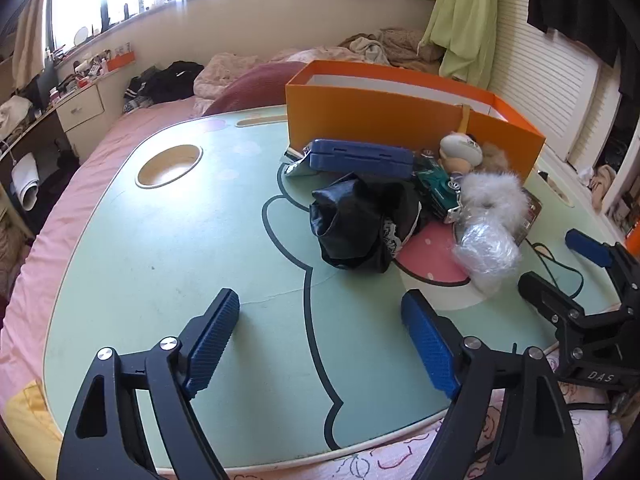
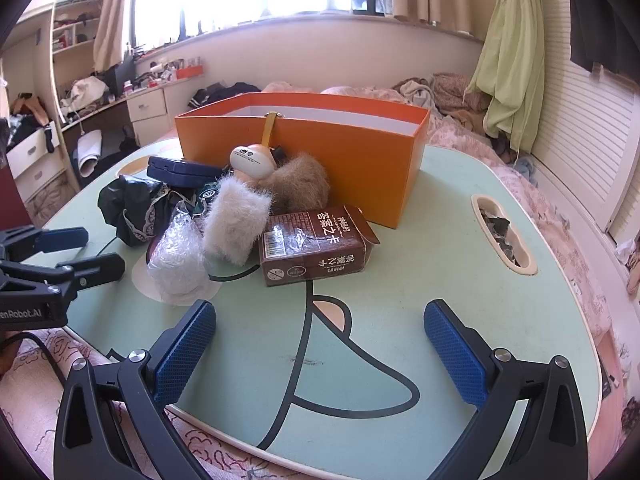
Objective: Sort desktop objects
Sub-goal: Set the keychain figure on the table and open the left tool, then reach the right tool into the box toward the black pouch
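Note:
An open orange box point(image 1: 400, 116) point(image 2: 360, 152) stands at the back of a green lap table point(image 1: 160, 248) point(image 2: 400, 280). In front of it lies a pile: a blue case point(image 1: 360, 156) point(image 2: 176, 170), a black crumpled bag point(image 1: 356, 220) point(image 2: 132, 204), a white fluffy item point(image 1: 494, 192) point(image 2: 236, 220), a clear-wrapped bundle point(image 1: 486, 248) point(image 2: 176, 260), a brown card box point(image 2: 316, 246), a plush toy point(image 1: 460, 150) point(image 2: 254, 160). My left gripper point(image 1: 320, 340) is open and empty over the table's near edge. My right gripper point(image 2: 320, 356) is open and empty, near the front edge.
The table rests on a pink bed. It has a round cup hole point(image 1: 170, 166) at the left and a slot point(image 2: 504, 236) at the right. Clothes lie at the far end of the bed point(image 2: 440, 92). A desk with drawers point(image 1: 80, 108) stands at the left.

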`<state>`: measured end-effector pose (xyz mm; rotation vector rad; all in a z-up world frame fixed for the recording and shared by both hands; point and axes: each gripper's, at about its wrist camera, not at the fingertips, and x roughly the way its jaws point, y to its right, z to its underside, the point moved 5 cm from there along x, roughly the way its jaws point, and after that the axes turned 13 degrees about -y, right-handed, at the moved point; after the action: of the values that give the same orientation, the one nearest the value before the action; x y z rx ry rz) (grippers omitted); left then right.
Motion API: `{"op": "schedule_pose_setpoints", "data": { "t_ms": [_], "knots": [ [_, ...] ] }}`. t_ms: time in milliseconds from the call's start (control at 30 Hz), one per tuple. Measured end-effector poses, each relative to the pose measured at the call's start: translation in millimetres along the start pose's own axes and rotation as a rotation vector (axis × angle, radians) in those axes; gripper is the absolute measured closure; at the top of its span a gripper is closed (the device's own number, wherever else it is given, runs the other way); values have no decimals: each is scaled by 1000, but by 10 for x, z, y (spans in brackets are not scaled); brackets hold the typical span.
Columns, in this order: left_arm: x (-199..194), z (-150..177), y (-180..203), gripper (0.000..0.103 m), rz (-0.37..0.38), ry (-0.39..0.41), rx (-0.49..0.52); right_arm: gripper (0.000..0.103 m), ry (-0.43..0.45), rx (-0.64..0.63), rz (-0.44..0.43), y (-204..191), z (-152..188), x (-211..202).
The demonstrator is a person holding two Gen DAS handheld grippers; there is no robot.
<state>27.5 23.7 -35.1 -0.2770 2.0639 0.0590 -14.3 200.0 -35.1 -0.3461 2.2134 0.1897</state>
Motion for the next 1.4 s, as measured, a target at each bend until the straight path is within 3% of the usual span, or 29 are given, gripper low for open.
{"op": "schedule_pose_setpoints", "data": {
  "t_ms": [167,633,1067,1133,1300,1400],
  "knots": [
    [152,8,-13,0,5,-7,5,0,-1,0,0,32,8,2],
    [37,-11,2,0,8,-2,11,0,-2,0,1,33,11,4],
    [6,-57,9,0,15,-6,16,0,-9,-90,-73,95,-47,50],
    [4,-59,1,0,19,-8,15,4,-31,-98,-103,148,-84,32],
    [4,-70,-11,0,20,-8,17,40,12,-56,-200,354,-271,-186],
    [1,-73,-8,0,20,-7,17,48,36,-19,-266,481,-533,-318]
  ]
}}
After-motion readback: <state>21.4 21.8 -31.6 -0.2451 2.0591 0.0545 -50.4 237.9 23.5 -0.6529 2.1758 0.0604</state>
